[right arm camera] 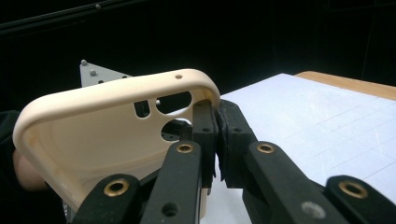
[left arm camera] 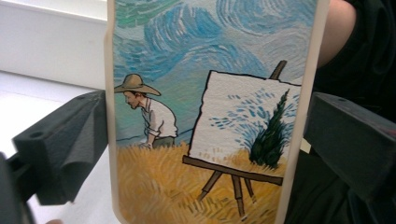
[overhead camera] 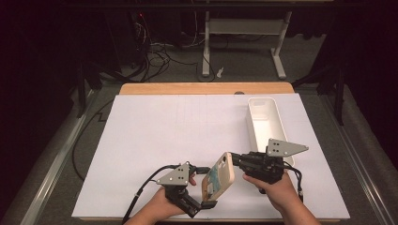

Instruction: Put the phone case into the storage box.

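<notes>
A cream phone case (overhead camera: 217, 177) with a painted back, a man in a straw hat beside an easel, hangs tilted above the table's near edge between both grippers. My left gripper (overhead camera: 206, 187) is shut across the case's width near its lower end. In the left gripper view the painted case (left arm camera: 205, 93) sits between the two black fingers (left arm camera: 70, 149). My right gripper (overhead camera: 235, 160) is shut on the case's rim at its upper, camera-hole end. In the right gripper view, my right gripper (right arm camera: 215, 121) pinches the thin wall of the case (right arm camera: 102, 126) beside the cut-outs, showing its hollow inside.
A white sheet (overhead camera: 155, 136) covers the wooden table (overhead camera: 206, 88). A long white tray (overhead camera: 265, 122) lies at the right, just beyond the right gripper. A desk frame and cables stand on the floor behind the table.
</notes>
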The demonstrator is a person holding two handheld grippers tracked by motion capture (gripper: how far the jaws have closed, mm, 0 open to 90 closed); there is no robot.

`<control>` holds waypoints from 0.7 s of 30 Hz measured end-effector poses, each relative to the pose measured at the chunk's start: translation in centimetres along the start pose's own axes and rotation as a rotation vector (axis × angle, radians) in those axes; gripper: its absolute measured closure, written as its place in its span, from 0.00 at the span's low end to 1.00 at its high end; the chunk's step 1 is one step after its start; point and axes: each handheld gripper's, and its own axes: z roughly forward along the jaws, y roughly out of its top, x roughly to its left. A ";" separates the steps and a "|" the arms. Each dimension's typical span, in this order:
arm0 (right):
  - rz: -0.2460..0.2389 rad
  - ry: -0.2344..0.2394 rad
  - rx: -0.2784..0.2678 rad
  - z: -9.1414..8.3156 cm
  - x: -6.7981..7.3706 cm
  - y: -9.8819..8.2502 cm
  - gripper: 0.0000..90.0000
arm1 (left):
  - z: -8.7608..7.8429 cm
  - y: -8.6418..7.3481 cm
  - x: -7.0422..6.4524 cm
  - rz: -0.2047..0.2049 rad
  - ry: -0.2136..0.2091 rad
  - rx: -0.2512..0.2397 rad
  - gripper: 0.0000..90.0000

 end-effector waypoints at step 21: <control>-0.006 -0.021 -0.004 -0.2 -0.1 0.1 0.97 | -0.1 0.1 0.0 0.003 0.030 0.008 0.00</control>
